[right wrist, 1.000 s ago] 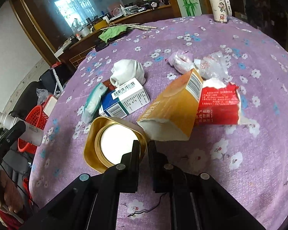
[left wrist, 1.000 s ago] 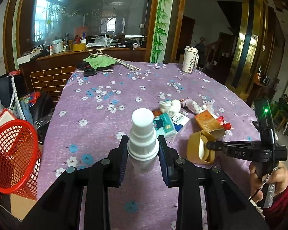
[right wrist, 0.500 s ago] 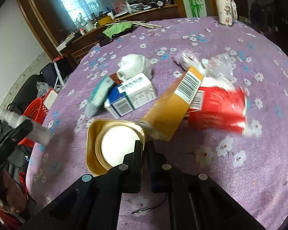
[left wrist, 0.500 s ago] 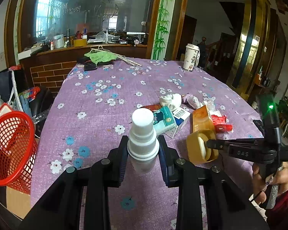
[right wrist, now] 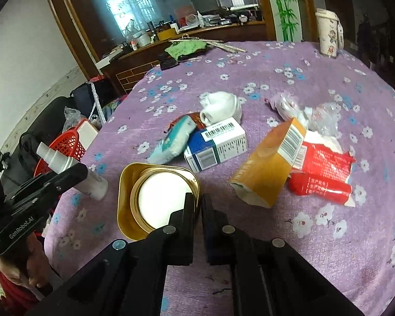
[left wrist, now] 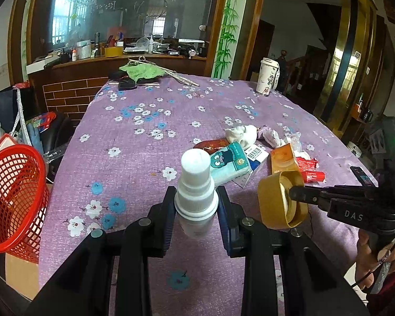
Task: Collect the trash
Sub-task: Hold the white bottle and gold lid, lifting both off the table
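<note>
While both grippers hang over the purple floral tablecloth point(left wrist: 150, 158), the scene reads:

Left gripper point(left wrist: 196, 208): fingers pinching a white spray bottle point(left wrist: 196, 189) by its collar, nozzle cap upward, bottle clear of the cloth.

Right gripper point(right wrist: 197, 205): fingers pressed nearly together on the rim of a gold tin lid point(right wrist: 155, 200), one finger inside the rim and one outside; the lid is tilted, its white inner face showing.

Trash left on cloth: teal tissue pack point(right wrist: 175, 138), blue-and-white carton point(right wrist: 216, 144), orange box point(right wrist: 268, 166), red wrapper point(right wrist: 324, 171), crumpled white paper point(right wrist: 222, 106), clear plastic wrap point(right wrist: 302, 110), all clustered mid-table.

Red mesh basket point(left wrist: 10, 200): beyond the table's left edge, below the cloth.

Paper cup point(left wrist: 268, 76): upright at the far edge.
</note>
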### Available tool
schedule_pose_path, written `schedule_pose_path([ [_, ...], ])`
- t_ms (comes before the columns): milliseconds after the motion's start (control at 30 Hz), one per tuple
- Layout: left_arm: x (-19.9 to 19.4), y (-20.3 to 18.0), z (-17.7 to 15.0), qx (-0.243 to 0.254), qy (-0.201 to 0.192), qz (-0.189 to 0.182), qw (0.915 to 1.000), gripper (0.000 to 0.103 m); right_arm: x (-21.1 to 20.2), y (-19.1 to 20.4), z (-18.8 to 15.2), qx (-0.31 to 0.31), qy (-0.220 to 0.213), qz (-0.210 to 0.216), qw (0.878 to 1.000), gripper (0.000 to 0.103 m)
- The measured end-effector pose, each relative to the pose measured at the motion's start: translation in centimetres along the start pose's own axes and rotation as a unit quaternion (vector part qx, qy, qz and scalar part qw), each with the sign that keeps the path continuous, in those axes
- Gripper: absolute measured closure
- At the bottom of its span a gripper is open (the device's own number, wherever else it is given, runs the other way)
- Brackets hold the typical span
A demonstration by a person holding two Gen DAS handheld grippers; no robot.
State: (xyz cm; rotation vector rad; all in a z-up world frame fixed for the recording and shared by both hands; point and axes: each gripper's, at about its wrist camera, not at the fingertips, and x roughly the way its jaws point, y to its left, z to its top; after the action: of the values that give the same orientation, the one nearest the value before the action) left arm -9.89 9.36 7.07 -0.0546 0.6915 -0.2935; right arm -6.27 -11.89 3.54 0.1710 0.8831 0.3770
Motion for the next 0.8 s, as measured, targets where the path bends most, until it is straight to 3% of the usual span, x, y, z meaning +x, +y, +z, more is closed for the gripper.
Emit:
schedule_pose_path([
  [800, -1.1, 0.2, -0.3, 0.002, -0.005, 0.006, 1.0000, 0.074, -0.6, 2.4, -0.6, -0.019, -0.001, 0.004, 1.000, 0.097],
])
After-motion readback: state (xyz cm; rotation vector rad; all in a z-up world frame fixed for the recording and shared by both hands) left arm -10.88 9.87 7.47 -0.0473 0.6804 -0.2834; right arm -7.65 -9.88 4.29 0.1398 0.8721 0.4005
